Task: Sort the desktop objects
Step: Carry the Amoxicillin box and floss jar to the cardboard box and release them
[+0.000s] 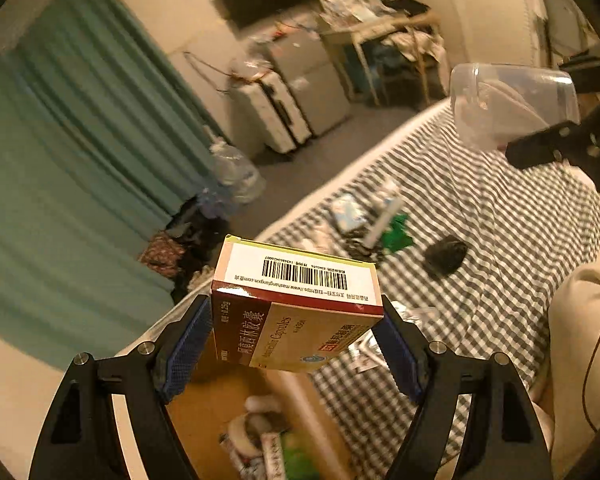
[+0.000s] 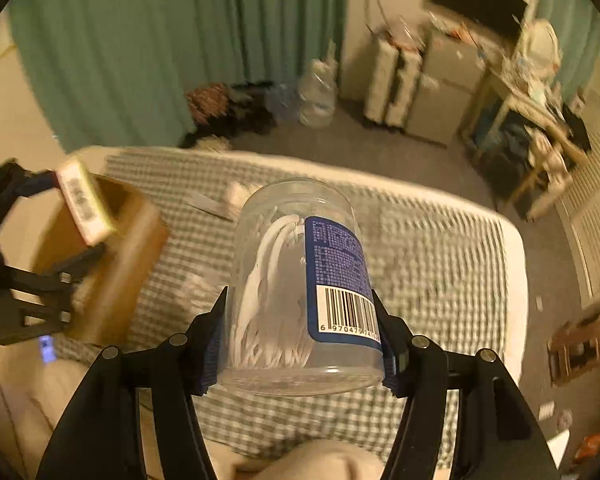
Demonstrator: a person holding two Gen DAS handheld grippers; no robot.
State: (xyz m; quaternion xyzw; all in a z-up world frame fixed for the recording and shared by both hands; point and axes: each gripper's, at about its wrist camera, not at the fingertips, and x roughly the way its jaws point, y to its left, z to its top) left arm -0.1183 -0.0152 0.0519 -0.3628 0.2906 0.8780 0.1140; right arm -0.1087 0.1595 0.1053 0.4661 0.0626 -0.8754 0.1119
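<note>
Cardboard medicine box (image 1: 296,304) clamped between left jaws; clear jar (image 2: 300,280) between right jaws.

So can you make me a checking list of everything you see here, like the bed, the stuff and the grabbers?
Surface: bed with checked cover, no desk seen.
Job's things: medicine box and clear plastic jar, both lifted; open cardboard box at the bed's edge.
Clutter: black lump, green scrap, blurred papers on the cover.
Grippers: left hand-held gripper shut on the medicine box; right hand-held gripper shut on the jar.
Cables: thin dark cable at the right edge.
Surroundings: green curtain, suitcases, water bottle, cluttered shelf.
</note>
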